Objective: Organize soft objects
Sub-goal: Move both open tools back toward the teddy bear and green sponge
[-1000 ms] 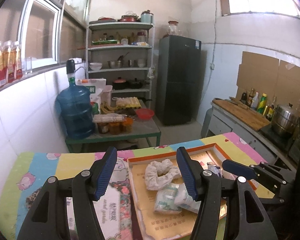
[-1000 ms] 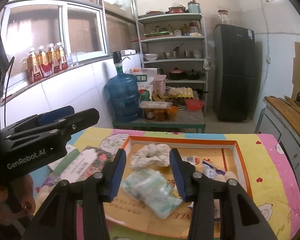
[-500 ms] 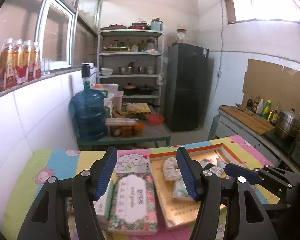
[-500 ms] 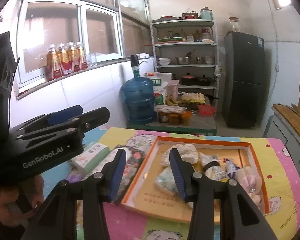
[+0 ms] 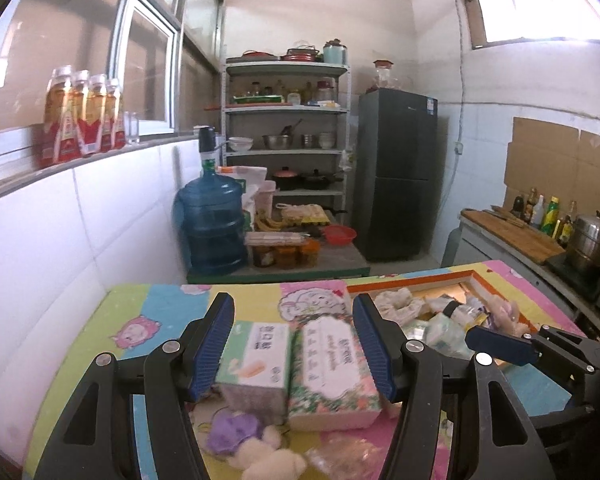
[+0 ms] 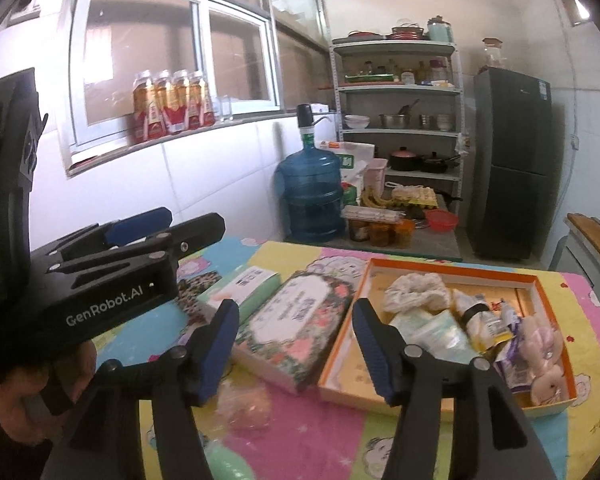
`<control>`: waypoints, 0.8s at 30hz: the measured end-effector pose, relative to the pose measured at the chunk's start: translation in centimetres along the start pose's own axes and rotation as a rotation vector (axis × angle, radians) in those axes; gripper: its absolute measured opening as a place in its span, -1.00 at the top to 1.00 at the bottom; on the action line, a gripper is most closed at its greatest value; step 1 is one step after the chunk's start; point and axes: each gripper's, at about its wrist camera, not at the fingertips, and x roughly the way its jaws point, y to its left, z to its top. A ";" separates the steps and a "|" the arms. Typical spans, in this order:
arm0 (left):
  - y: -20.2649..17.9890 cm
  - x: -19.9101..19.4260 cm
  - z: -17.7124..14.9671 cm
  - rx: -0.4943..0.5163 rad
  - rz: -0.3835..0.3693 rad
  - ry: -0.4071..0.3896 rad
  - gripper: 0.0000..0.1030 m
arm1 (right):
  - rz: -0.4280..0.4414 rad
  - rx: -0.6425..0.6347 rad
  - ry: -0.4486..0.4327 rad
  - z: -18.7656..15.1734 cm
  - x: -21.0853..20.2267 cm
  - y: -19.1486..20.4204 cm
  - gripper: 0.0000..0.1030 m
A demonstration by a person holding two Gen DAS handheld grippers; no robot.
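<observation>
Both the left claw (image 5: 294, 346) and right claw (image 6: 296, 350) hang spread apart and unladen above the bench (image 6: 312, 436), over the floral tissue box (image 6: 296, 320) beside the orange tray (image 6: 452, 270)

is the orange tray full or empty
Partly full. The orange tray holds a white scrunchie, tissue packs and a pink plush toy; its near left floor is bare.

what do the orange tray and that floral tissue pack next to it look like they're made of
The orange-rimmed shallow tray looks like matte cardboard: thin straight walls, a tan printed floor, sharp folded corners. The rectangular floral-print tissue pack seems wrapped in glossy plastic film: it shows a soft sheen and slightly rounded edges, though printed paper can't be ruled out.
</observation>
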 end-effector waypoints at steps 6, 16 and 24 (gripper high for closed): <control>2.0 -1.1 -1.3 -0.013 0.012 0.001 -0.23 | 0.020 -0.015 0.029 -0.9 0.5 1.9 -0.26; 6.8 -2.0 -4.2 -0.090 0.034 0.032 -0.23 | 0.035 -0.027 0.071 -3.0 1.4 4.3 -0.46; 9.5 -1.9 -6.8 -0.136 0.020 0.063 -0.23 | 0.016 0.007 0.108 -5.7 1.9 4.5 -0.46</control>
